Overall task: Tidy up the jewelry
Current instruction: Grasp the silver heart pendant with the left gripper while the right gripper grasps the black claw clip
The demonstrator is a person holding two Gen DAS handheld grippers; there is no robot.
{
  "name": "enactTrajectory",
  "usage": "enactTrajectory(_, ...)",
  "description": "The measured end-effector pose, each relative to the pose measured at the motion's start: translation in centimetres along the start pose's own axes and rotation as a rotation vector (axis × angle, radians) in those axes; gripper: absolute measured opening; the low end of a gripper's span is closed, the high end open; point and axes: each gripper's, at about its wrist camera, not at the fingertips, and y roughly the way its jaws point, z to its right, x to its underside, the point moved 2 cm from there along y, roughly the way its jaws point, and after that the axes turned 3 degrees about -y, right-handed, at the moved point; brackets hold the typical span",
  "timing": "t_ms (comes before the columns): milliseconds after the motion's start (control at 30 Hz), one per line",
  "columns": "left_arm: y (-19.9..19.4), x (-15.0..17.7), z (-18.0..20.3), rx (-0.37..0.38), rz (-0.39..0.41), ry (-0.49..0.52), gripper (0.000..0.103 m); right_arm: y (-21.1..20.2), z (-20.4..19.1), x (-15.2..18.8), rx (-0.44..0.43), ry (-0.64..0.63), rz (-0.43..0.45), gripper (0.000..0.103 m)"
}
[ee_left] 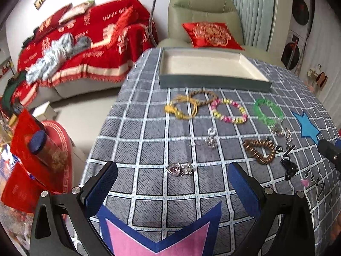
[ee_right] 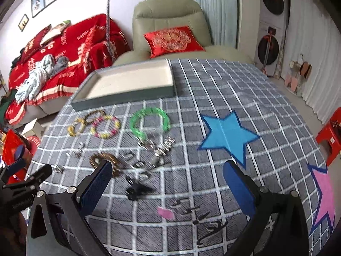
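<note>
While motion blurs silver pieces, gold coil hides behind right gripper.

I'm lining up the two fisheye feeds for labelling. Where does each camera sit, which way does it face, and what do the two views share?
Left wrist: on the left gripper, low over the near-left table edge, facing the tray and sofa beyond; its own open jaws show, plus the right gripper's tip at the right edge.
Right wrist: on the right gripper, further right, facing the armchair; open jaws, with the left gripper at lower left.
Shared: tray, green bracelet, pink-yellow bracelet, blue star.
</note>
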Motion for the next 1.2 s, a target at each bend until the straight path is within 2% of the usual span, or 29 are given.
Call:
enactTrajectory(200,1.5,0.1,0.0,0.021,-0.033,0.033,0.103,0.7,2.1,0.1,-0.015,0.04,-0.073,0.103)
enactTrajectory(500,2.6,1.1,-0.4,0.036,-0.071,0.06,0.103,2.3,-0.5,2.0,-0.071,0.014,-0.149,0.103)
enactTrajectory(900,4.2,0.8,-0.4,0.05,-0.104,0.074,0.103,5.3,-2.4,1.4,-0.083,-0.014,-0.201,0.103)
enactTrajectory(1067,3.9,0.7,-0.1,0.097,-0.098,0.07,0.09,5.9,-3.3,1.5,-0.046,-0.056,-0.201,0.099)
enactTrajectory(1100,3.8,0.8,0.0,0.114,-0.097,0.071,0.083,5.8,-3.5,1.5,-0.04,-0.061,-0.197,0.097)
enactTrajectory(1167,3.6,0.8,0.3,0.131,-0.09,0.086,0.07,5.6,-3.6,1.4,-0.02,-0.076,-0.19,0.083)
enactTrajectory(1200,3.4,0.9,0.5,0.141,-0.081,0.093,0.051,5.4,-3.7,1.4,-0.011,-0.082,-0.185,0.078)
